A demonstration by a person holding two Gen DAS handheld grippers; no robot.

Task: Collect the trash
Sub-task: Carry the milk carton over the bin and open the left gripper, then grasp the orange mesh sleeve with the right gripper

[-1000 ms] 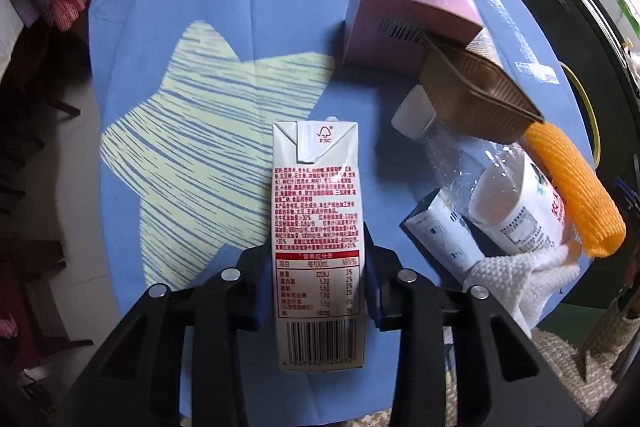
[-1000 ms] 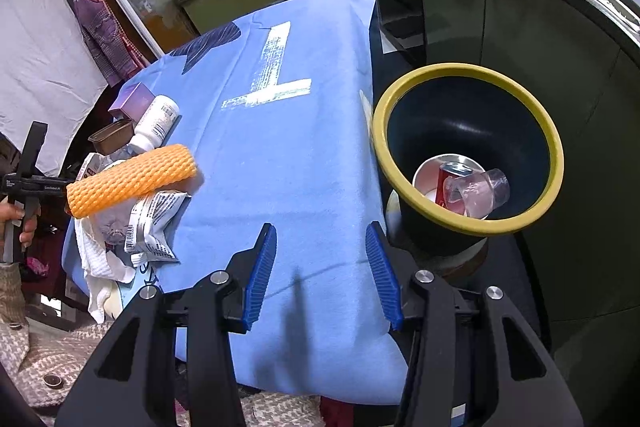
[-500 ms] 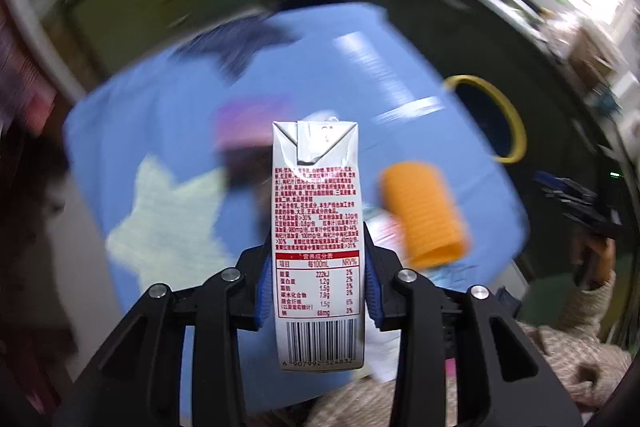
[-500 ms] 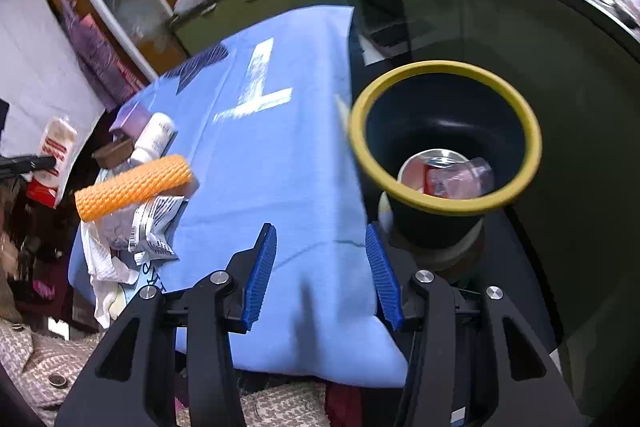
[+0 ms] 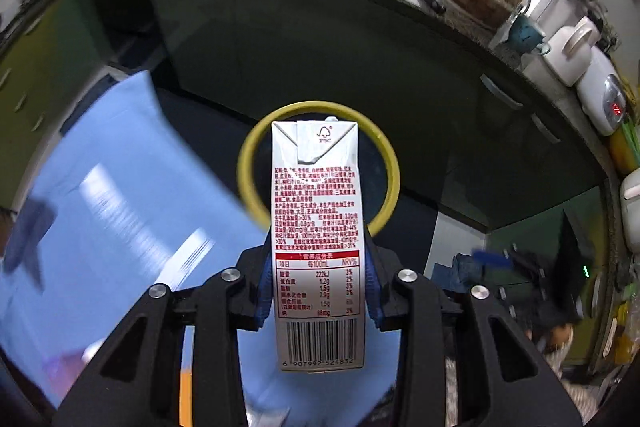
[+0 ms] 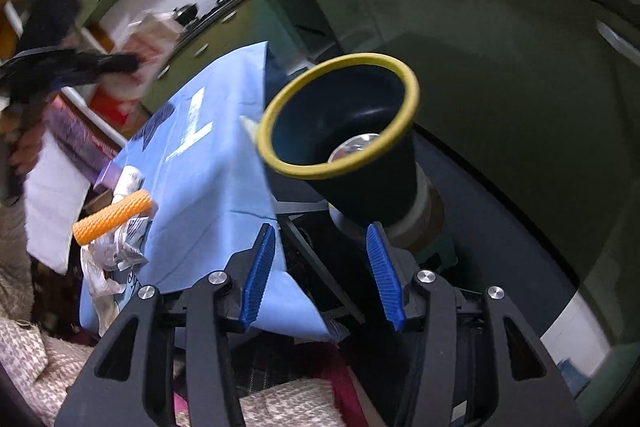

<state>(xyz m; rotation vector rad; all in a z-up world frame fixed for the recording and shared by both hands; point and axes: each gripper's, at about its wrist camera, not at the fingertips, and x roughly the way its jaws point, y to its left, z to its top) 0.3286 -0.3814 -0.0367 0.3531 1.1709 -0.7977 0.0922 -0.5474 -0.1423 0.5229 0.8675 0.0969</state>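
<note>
The left hand-held gripper (image 5: pixel 318 287) is clamped on a drink carton (image 5: pixel 317 227), its blue pads pressing the carton's two narrow sides at the lower half, just above the barcode. In the left wrist view the carton stands in line with the bin (image 5: pixel 387 163), whose yellow rim shows around the carton's upper end; whether the carton is truly above the opening or merely in front of it cannot be told from this angle. Judged step: carry the carton over the bin and drop it. To do this well, bring the carton's far end inside the rim before letting go, keep it pointing downward, and release only once no part overhangs the blue-clothed bench (image 5: pixel 120 195) beside the bin. The carton is a slim white brick pack with red print, a nutrition table and folded corner flaps at its far end; it looks undented and light, so it should fall cleanly. The right hand-held gripper (image 6: pixel 322 275) holds nothing, its jaws standing apart, and points toward the bin (image 6: pixel 344 167). More trash, including an orange foam sleeve (image 6: pixel 112 217), lies on the bench (image 6: pixel 208 187).
</note>
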